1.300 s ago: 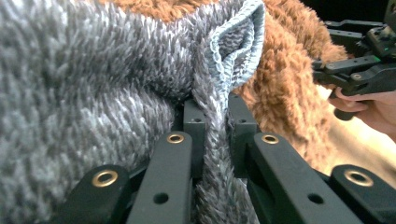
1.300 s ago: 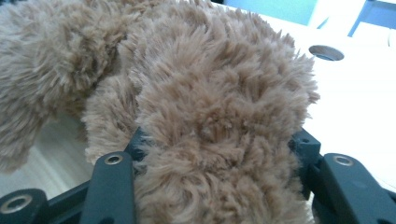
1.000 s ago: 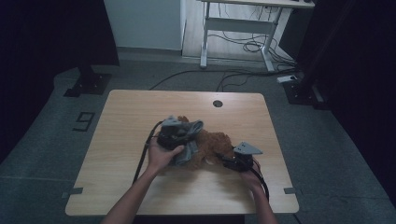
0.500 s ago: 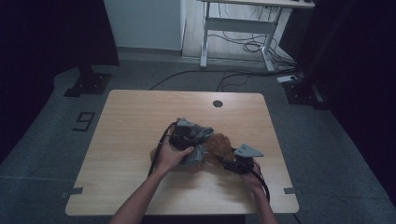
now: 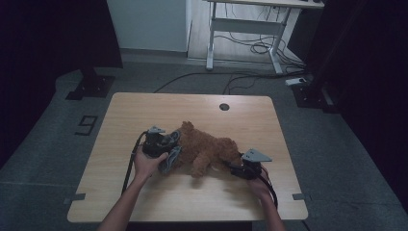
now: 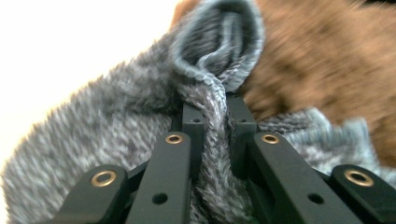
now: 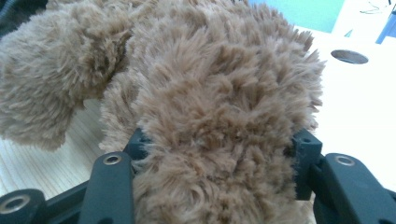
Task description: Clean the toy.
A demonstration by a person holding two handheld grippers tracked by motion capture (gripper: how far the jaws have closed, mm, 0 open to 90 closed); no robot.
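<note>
A brown plush toy lies across the middle of the wooden table. A grey knitted garment bunches at its left end. My left gripper is shut on a fold of that grey knit, which runs up between the two black jaws, with brown fur just behind it. At the toy's right end my right gripper is shut on the plush; its jaws press into the fur from both sides.
A round cable hole sits near the table's far edge. Cables trail from both grippers toward the front edge. Beyond the table stand a white desk frame and floor cables. Bare wood lies to the left and at the back.
My left hand has moved left and down toward the tabletop, carrying the grey knit off the toy's top to its left end. More of the brown toy now shows. The right hand stayed put.
</note>
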